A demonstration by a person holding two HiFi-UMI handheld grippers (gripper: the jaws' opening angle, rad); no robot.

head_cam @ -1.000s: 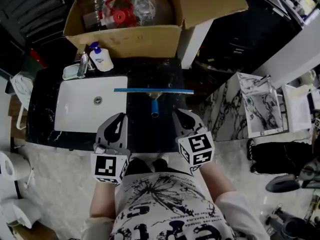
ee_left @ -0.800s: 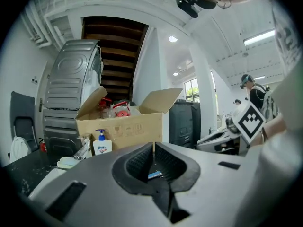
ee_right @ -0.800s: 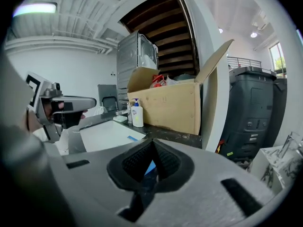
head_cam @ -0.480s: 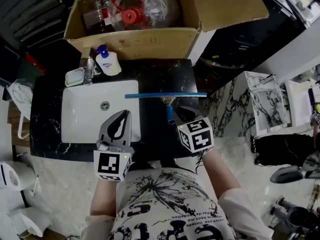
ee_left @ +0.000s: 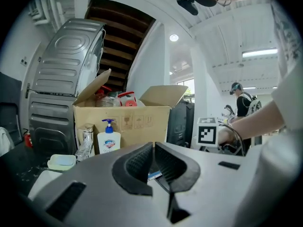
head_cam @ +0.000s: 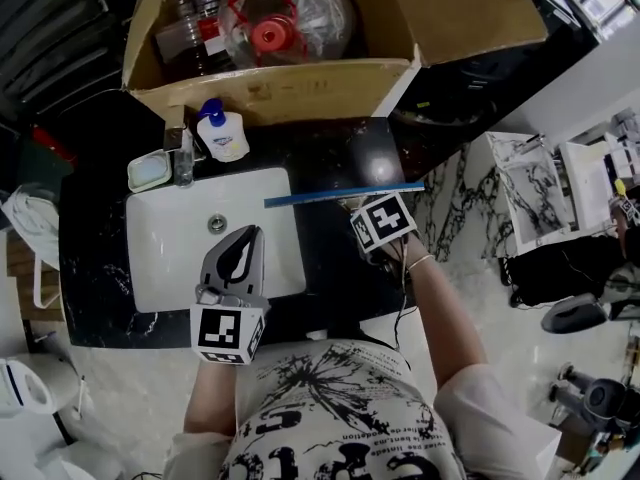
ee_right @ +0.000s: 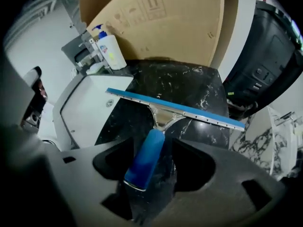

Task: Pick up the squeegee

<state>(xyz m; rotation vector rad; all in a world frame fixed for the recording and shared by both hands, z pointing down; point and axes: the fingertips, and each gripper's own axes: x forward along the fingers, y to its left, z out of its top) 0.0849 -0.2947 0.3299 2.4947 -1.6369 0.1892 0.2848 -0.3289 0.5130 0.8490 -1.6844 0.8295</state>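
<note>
The squeegee lies flat on the black counter [head_cam: 335, 153], its long blue blade [head_cam: 345, 193] across and its blue handle [ee_right: 147, 160] pointing toward me. My right gripper [head_cam: 368, 230] points steeply down over the handle. In the right gripper view its jaws [ee_right: 150, 167] are opening, with the handle between them and a gap on each side. My left gripper [head_cam: 243, 238] hovers over the white basin, shut with nothing in it; its jaws meet in the left gripper view [ee_left: 152, 161].
A white sink [head_cam: 165, 263] fills the counter's left half, with a faucet [head_cam: 183, 153], a soap dish [head_cam: 148, 173] and a pump bottle [head_cam: 222, 133] behind it. An open cardboard box [head_cam: 280, 83] stands at the back. A marble-patterned unit [head_cam: 535, 193] is to the right.
My right gripper moved away from my body, tipped steeply down and now sits over the squeegee handle. My left gripper shifted forward over the basin, still shut.
</note>
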